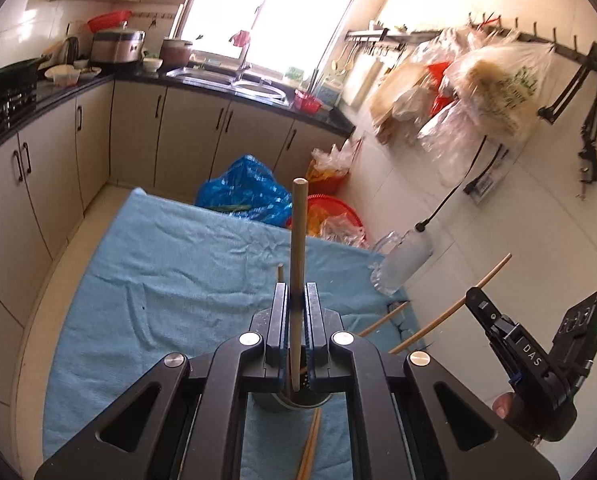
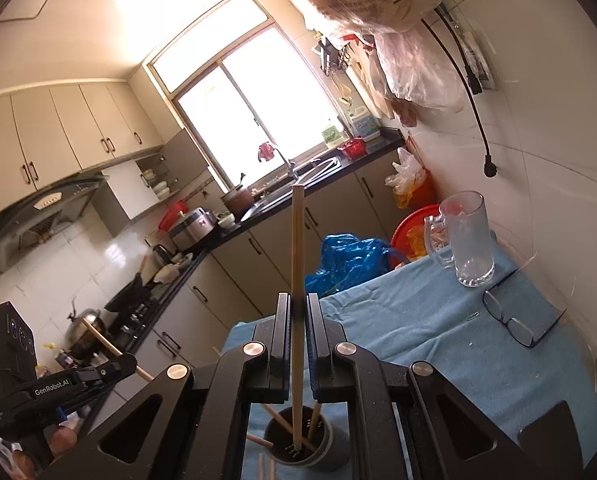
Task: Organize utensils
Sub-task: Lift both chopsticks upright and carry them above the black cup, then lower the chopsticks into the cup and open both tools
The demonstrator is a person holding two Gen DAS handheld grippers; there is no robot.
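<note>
Chopsticks are clamped in both tools: the left hand-held gripper (image 1: 296, 304) pinches one chopstick (image 1: 298, 240) upright, and the right hand-held gripper (image 2: 297, 308) pinches another chopstick (image 2: 297, 280). Just below each sits the dark utensil holder (image 2: 322, 452) with more sticks, on the blue-towelled bench (image 2: 438, 340). Beyond the right one stand a glass mug (image 2: 464, 240) and eyeglasses (image 2: 514, 320).

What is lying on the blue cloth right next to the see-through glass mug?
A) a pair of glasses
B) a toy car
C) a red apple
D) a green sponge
A: in the right wrist view a pair of dark-framed glasses lies on the light blue cloth, just in front of the clear glass mug with a handle.
</note>
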